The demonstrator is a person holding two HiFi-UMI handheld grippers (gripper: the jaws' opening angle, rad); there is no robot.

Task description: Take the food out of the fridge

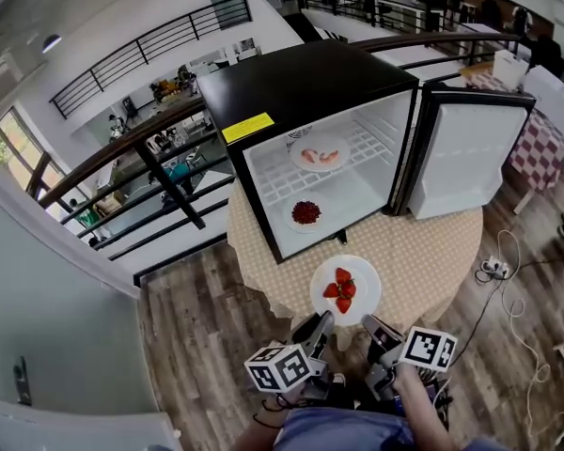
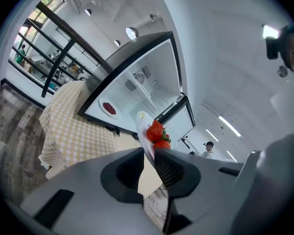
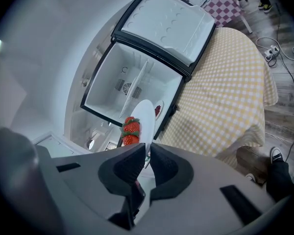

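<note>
1. Clear of the fridge (image 1: 310, 92): white plate (image 1: 365, 301) of strawberries (image 1: 342, 289), at 6 o'clock from the open cabinet, over the near edge of the tabletop (image 1: 423, 252).
2. Pinching the rim at 7 o'clock with the left gripper (image 1: 321, 325), jaws narrowed right down onto the thin edge.
3. Same from the right gripper (image 1: 377, 328) at 5 o'clock, jaws clamped on the rim.
4. Probably stiff, light and glazed, so slick under the jaws and breakable if dropped.
5. Loose berries on top, likely to roll at any tilt.
6. Best kept level, bitten well in on the rim from two sides.
7. Left inside: shelf plate (image 1: 320, 168) with pink food at 12 o'clock, lower plate (image 1: 289, 216) of dark red bits at 11 o'clock.
</note>
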